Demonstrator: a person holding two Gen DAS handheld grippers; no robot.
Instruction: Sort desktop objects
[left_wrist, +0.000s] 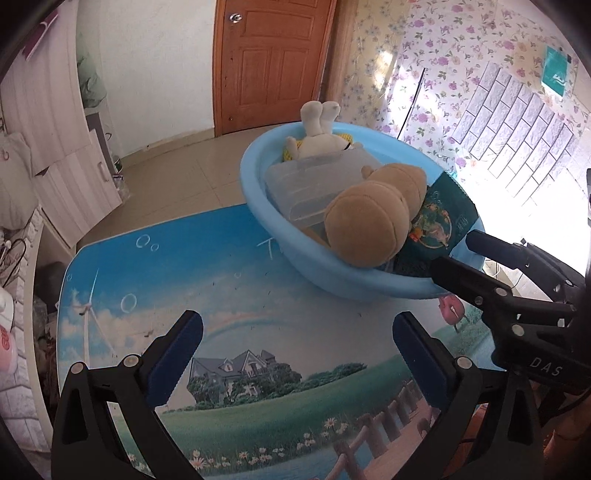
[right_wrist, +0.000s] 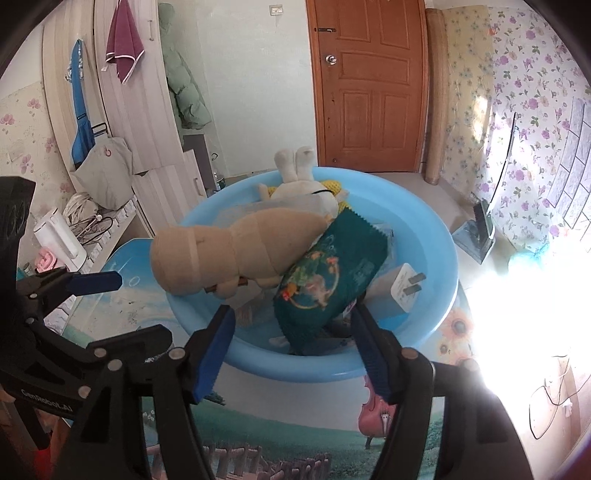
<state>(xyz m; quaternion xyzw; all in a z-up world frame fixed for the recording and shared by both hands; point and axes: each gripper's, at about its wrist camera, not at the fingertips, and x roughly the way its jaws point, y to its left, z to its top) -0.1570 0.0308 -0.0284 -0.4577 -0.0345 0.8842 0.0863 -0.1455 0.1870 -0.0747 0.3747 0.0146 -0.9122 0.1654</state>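
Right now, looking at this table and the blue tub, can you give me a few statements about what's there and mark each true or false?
1. The tub holds a tan plush. True.
2. The left gripper grips the plush. False: its jaws stand wide over the bare table, holding nothing.
3. A green packet leans in the tub beside the plush. True.
4. The white charger lies on the table outside the tub. False: it lies inside the tub.
5. The right gripper is clamped on the packet. False: its pads stand clear of the packet.
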